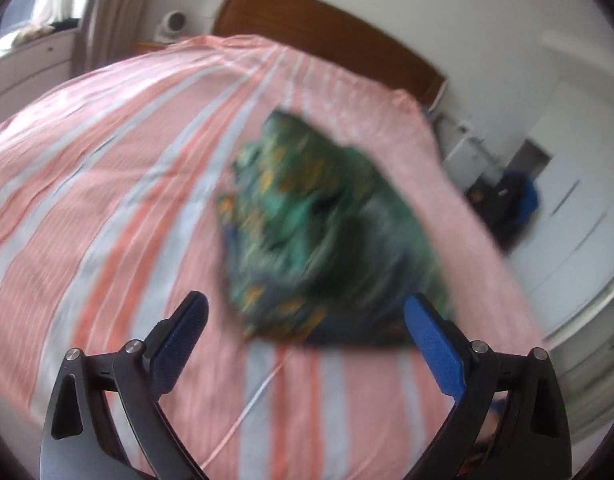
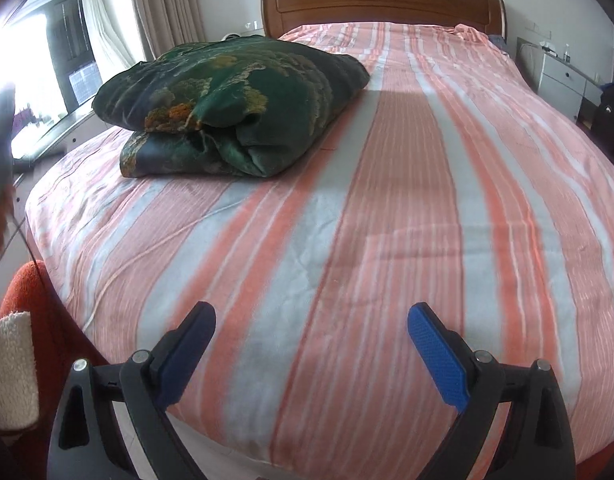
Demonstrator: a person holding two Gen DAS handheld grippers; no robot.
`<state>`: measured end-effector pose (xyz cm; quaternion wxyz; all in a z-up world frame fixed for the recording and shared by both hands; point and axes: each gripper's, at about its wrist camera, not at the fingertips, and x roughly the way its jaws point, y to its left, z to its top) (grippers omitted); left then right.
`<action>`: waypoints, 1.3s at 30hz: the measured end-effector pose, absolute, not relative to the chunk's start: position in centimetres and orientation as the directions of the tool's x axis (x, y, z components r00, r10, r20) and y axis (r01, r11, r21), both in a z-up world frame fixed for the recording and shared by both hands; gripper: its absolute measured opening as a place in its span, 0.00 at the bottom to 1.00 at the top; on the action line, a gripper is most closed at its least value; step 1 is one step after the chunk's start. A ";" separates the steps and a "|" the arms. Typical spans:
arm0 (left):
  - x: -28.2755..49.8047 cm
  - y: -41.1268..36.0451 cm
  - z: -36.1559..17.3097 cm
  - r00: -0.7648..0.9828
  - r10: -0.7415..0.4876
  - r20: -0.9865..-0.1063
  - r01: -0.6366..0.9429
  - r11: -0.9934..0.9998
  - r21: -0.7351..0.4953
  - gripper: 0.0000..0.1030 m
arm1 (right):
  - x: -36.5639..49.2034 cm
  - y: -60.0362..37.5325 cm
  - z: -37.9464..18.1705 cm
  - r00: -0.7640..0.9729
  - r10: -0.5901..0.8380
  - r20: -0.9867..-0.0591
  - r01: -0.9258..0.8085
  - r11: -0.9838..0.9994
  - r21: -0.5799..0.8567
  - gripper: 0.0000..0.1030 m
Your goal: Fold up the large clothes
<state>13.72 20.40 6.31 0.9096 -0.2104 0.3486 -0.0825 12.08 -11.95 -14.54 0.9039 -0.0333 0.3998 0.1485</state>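
Observation:
A dark green patterned garment with orange and yellow patches (image 2: 231, 104) lies folded in a thick bundle on the left part of the striped bed (image 2: 387, 208). In the left wrist view it (image 1: 323, 236) is blurred, just ahead of my left gripper (image 1: 307, 312), which is open and empty above the bedspread (image 1: 107, 200). My right gripper (image 2: 311, 316) is open and empty over the foot of the bed, well apart from the bundle.
A wooden headboard (image 2: 383, 0) stands at the far end. A window and curtains (image 2: 87, 40) are on the left. A white bedside cabinet (image 2: 563, 80) and a dark bag (image 2: 611, 116) are on the right. An orange and cream cloth (image 2: 15, 344) hangs at the left edge.

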 end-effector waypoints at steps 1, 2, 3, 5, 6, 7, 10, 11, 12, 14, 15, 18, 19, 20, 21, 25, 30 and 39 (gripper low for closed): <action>15.5 20.5 7.3 0.734 -0.333 -0.592 0.030 0.887 -0.462 0.97 | 12.2 -11.5 -14.6 0.629 0.248 -0.737 -0.305 0.951 0.059 0.93; 16.9 20.5 7.7 0.726 -0.344 -0.595 0.038 0.885 -0.465 0.97 | 12.3 -11.1 -14.7 0.625 0.252 -0.739 -0.312 0.948 0.060 0.93; 18.0 20.3 7.7 0.721 -0.337 -0.606 0.036 0.891 -0.453 0.97 | 12.3 -10.7 -14.8 0.620 0.258 -0.741 -0.321 0.945 0.060 0.93; 21.2 20.2 5.8 0.673 -0.312 -0.671 0.007 0.909 -0.417 0.98 | 12.3 -9.8 -14.7 0.612 0.270 -0.743 -0.345 0.937 0.057 0.93; 22.8 20.5 3.9 0.635 -0.296 -0.713 -0.024 0.915 -0.402 0.98 | 12.2 -9.6 -14.7 0.612 0.276 -0.741 -0.352 0.934 0.057 0.93; 23.9 20.7 1.5 0.584 -0.284 -0.760 -0.064 0.918 -0.392 0.99 | 12.0 -9.5 -14.6 0.611 0.283 -0.739 -0.361 0.931 0.058 0.93; 24.9 21.7 -3.4 0.480 -0.385 -0.788 -0.105 0.866 -0.488 0.99 | 11.8 -9.4 -14.4 0.603 0.288 -0.744 -0.374 0.926 0.054 0.93; 24.6 22.2 -3.3 0.485 -0.424 -0.765 -0.103 0.841 -0.532 0.99 | 11.9 -9.5 -14.3 0.601 0.287 -0.746 -0.373 0.926 0.056 0.93; 24.3 22.9 -2.7 0.499 -0.467 -0.730 -0.092 0.809 -0.580 0.98 | 12.0 -9.8 -14.0 0.600 0.290 -0.746 -0.370 0.927 0.063 0.93; 23.9 24.8 -0.9 0.554 -0.524 -0.647 -0.066 0.747 -0.662 0.98 | 12.3 -10.4 -13.0 0.608 0.304 -0.734 -0.364 0.928 0.083 0.93; 24.0 25.6 -0.1 0.579 -0.525 -0.624 -0.062 0.735 -0.676 0.99 | 12.7 -10.8 -12.3 0.617 0.311 -0.723 -0.357 0.929 0.095 0.93; 26.2 26.8 0.3 0.579 -0.504 -0.640 -0.072 0.751 -0.656 0.99 | 14.8 -11.9 -10.6 0.636 0.341 -0.692 -0.333 0.930 0.153 0.93; 27.4 26.7 -0.4 0.546 -0.517 -0.660 -0.070 0.756 -0.650 0.99 | 15.9 -12.3 -10.1 0.634 0.364 -0.682 -0.324 0.926 0.193 0.93; 28.6 26.3 -1.6 0.501 -0.535 -0.680 -0.074 0.757 -0.649 0.99 | 17.4 -12.9 -9.6 0.630 0.394 -0.669 -0.311 0.917 0.248 0.93; 29.4 25.8 -2.7 0.467 -0.549 -0.693 -0.084 0.753 -0.653 0.99 | 18.8 -13.4 -9.2 0.627 0.423 -0.654 -0.295 0.906 0.303 0.93; 30.8 25.3 -5.9 0.428 -0.509 -0.747 -0.104 0.793 -0.600 1.00 | 26.7 -15.2 -9.3 0.539 0.620 -0.570 -0.254 0.765 0.591 0.98; 31.5 23.8 -7.9 0.384 -0.461 -0.800 -0.091 0.843 -0.530 1.00 | 35.2 -13.9 -12.2 0.358 0.794 -0.492 -0.249 0.589 0.769 0.99; 34.4 21.4 -8.1 0.318 -0.494 -0.809 -0.069 0.839 -0.539 0.67 | 41.3 -6.3 -14.2 0.266 0.679 -0.684 -0.306 0.732 0.608 0.83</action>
